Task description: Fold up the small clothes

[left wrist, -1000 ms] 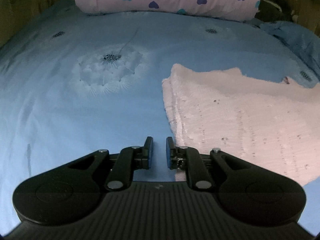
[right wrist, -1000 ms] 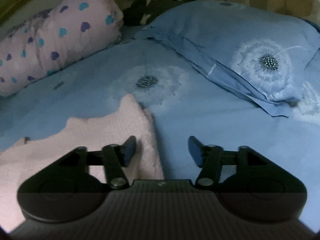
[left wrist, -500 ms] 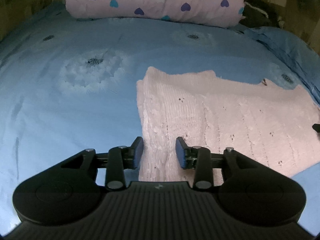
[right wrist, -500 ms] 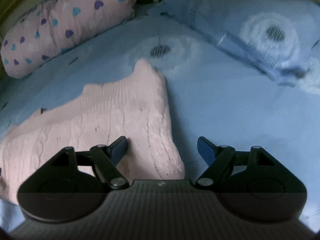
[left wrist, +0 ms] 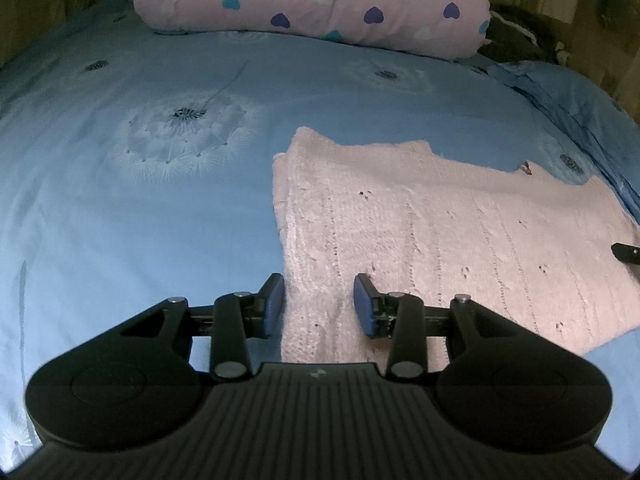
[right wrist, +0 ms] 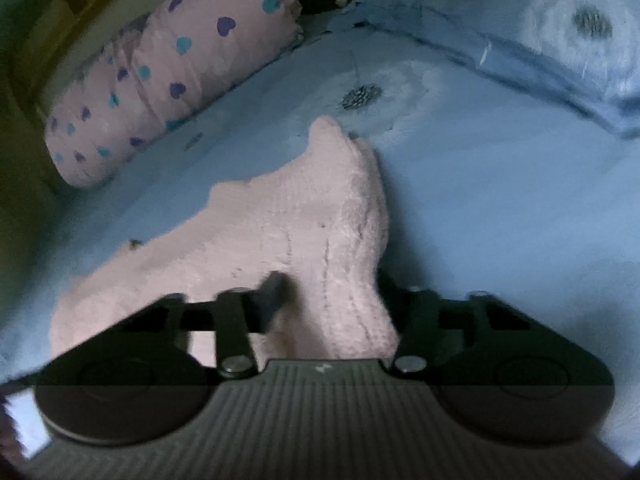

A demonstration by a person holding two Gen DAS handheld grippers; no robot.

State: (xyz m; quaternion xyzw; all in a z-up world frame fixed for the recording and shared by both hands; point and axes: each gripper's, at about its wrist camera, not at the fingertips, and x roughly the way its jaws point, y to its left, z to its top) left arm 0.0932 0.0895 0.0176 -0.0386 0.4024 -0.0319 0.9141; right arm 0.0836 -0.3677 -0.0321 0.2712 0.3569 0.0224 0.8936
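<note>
A small pink knitted garment (left wrist: pixel 440 232) lies flat on the blue bedsheet (left wrist: pixel 140 220). My left gripper (left wrist: pixel 320 304) is open, its jaws straddling the garment's near left edge. In the right wrist view the garment (right wrist: pixel 312 232) rises in a raised fold between the jaws of my right gripper (right wrist: pixel 332 304). Its left finger (right wrist: pixel 272 292) rests on the fabric; the right finger is hidden behind the fold. The right view is blurred. A tip of the right gripper (left wrist: pixel 626 252) shows at the left view's right edge.
A pink bolster with coloured hearts (left wrist: pixel 312 4) lies along the far side of the bed. A blue pillow with a dandelion print (right wrist: pixel 560 40) lies at the right. Dark clothing (left wrist: pixel 516 32) sits behind the bolster.
Both grippers have moved in onto the garment's near corners. The left opened from nearly shut and now straddles the edge. The right has the cloth bunched up between its jaws.
</note>
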